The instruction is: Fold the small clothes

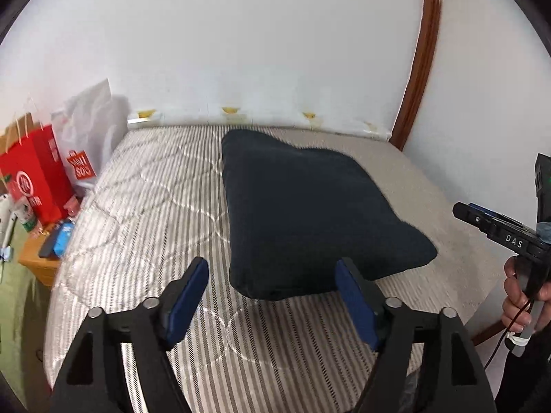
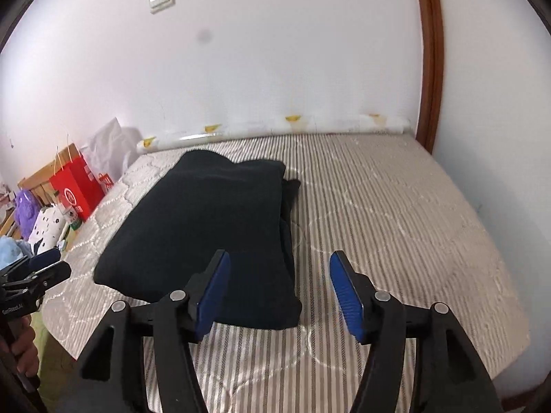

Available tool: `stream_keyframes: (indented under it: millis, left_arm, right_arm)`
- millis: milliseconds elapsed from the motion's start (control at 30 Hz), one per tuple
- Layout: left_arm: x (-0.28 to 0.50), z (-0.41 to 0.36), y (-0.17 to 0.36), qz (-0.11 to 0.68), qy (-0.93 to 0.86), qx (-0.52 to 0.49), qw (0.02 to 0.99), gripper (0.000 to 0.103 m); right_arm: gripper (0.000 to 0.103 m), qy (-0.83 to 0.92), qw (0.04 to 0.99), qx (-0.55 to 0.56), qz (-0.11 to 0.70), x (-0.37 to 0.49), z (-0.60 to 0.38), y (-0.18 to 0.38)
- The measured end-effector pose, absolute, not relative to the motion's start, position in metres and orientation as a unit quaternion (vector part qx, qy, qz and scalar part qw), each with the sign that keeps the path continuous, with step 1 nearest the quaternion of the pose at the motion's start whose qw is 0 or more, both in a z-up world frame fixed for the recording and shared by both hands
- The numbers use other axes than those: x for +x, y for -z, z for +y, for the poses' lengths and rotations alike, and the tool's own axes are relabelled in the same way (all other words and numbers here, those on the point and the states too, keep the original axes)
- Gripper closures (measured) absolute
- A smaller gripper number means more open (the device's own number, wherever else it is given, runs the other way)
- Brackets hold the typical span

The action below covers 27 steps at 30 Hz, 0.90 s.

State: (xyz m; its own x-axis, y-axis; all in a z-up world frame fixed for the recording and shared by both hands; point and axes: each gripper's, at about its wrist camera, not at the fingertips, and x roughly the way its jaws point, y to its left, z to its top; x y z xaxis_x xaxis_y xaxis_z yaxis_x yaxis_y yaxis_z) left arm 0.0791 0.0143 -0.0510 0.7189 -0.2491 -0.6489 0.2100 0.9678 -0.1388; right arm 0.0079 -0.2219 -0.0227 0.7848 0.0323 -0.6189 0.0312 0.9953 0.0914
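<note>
Folded garment (image 1: 310, 213) lies on the mattress (image 1: 144, 206), mid-bed, nearer the left edge. Wall (image 1: 241, 51) behind the bed's far side. Paper bag (image 1: 31, 179) and plastic bag (image 1: 89, 137) stand left of the bed on a nightstand (image 1: 38, 265). Left tool (image 1: 272, 299) and right tool (image 2: 279, 292) both hover at the near edge, jaws apart, neither touching the garment.
</note>
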Motion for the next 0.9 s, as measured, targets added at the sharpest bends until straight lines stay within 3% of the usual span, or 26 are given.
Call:
stream_keyframes:
  millis: [233,367,400,900]
  left_arm:
    - [0.054,0.02,0.027,0.343,0.109,-0.035,0.932,0.018]
    - [0.043,0.026,0.022,0.344,0.11,-0.039,0.932,0.016]
    - [0.042,0.027,0.02,0.343,0.109,-0.038,0.932,0.016]
    - [0.03,0.02,0.0,0.324,0.099,-0.028,0.941,0.016]
  right_arm:
    - [0.04,-0.003,0.946,0.046,0.32,-0.022,-0.223,-0.004]
    - [0.015,-0.006,0.953,0.033,0.301,-0.045,-0.218,-0.014]
    - [0.013,-0.005,0.955,0.029,0.295,-0.049,-0.217,-0.016]
    - [0.01,0.007,0.954,0.032,0.299,-0.064,-0.213,-0.024]
